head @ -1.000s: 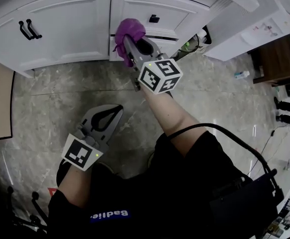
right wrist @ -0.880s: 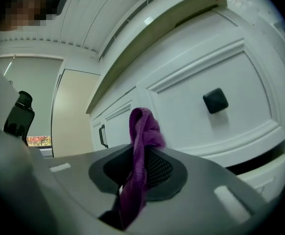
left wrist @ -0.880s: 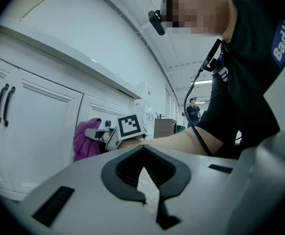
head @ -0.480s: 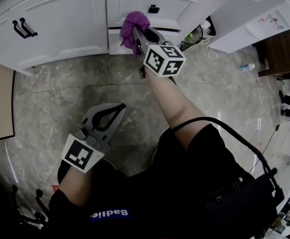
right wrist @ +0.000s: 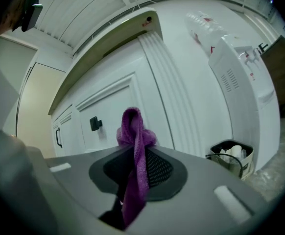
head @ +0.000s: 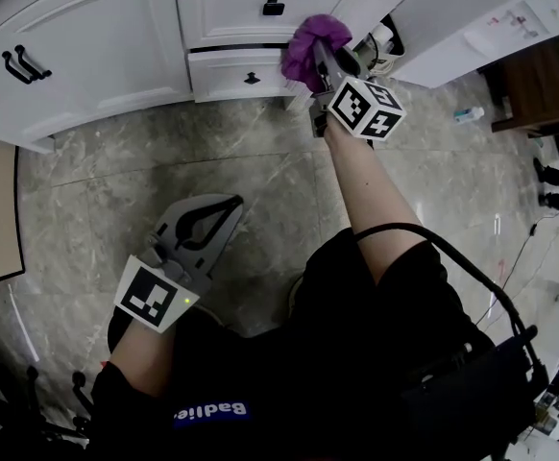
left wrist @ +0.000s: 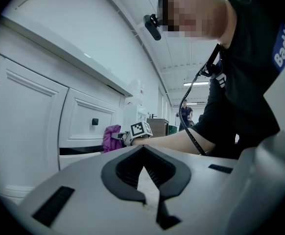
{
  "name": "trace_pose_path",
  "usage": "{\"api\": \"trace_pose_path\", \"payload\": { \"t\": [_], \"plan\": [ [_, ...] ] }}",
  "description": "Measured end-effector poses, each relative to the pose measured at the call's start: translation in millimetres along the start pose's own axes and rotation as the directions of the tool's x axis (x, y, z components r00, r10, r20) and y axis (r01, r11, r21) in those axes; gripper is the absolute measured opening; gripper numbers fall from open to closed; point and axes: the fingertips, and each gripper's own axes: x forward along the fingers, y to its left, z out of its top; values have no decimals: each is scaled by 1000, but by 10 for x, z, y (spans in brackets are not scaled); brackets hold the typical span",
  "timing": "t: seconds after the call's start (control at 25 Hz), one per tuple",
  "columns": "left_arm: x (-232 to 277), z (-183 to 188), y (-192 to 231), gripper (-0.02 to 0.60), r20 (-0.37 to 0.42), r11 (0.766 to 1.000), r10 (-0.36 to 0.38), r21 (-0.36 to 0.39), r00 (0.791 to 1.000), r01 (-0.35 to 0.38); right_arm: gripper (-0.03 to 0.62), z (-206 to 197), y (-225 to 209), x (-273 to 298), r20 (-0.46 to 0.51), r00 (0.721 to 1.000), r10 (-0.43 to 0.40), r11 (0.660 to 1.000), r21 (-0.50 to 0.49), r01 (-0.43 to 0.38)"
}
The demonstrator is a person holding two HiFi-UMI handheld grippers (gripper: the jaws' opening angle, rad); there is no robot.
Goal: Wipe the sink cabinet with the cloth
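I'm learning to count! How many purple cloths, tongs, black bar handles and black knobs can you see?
Purple cloth: 1
Tongs: 2, the left tongs and the right tongs
Black bar handles: 2
Black knobs: 2
Total: 7

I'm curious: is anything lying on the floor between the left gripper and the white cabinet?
Nothing. In the head view, only bare grey floor lies between the left gripper and the cabinet.
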Motion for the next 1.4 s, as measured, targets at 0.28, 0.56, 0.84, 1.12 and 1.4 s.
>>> {"api": "trace_pose_path", "payload": {
  "t": [0.28,0.56,0.84,1.12,1.4],
  "plan": [
    [45,26,-51,0,3,1000,-10,8,1000,10,57,83,-458,-207,8,998,-68,997,-43,68],
    [99,50,-85,0,-1,999,-10,34,1000,10,55,76,-432,-280,18,999,-39,995,-88,40],
    [170,165,-163,0,5,995,-20,98,1000,20,55,121,224,-383,49,991,123,988,-99,-117],
    [196,641,-100,0,20,998,49,29,999,-49,55,405,858,-654,3,972,236,965,-121,-234],
    [85,1486,-163,0,-20,992,121,-21,992,-121,55,940,1353,-1081,-88,958,274,952,-116,-283]
  ]
}}
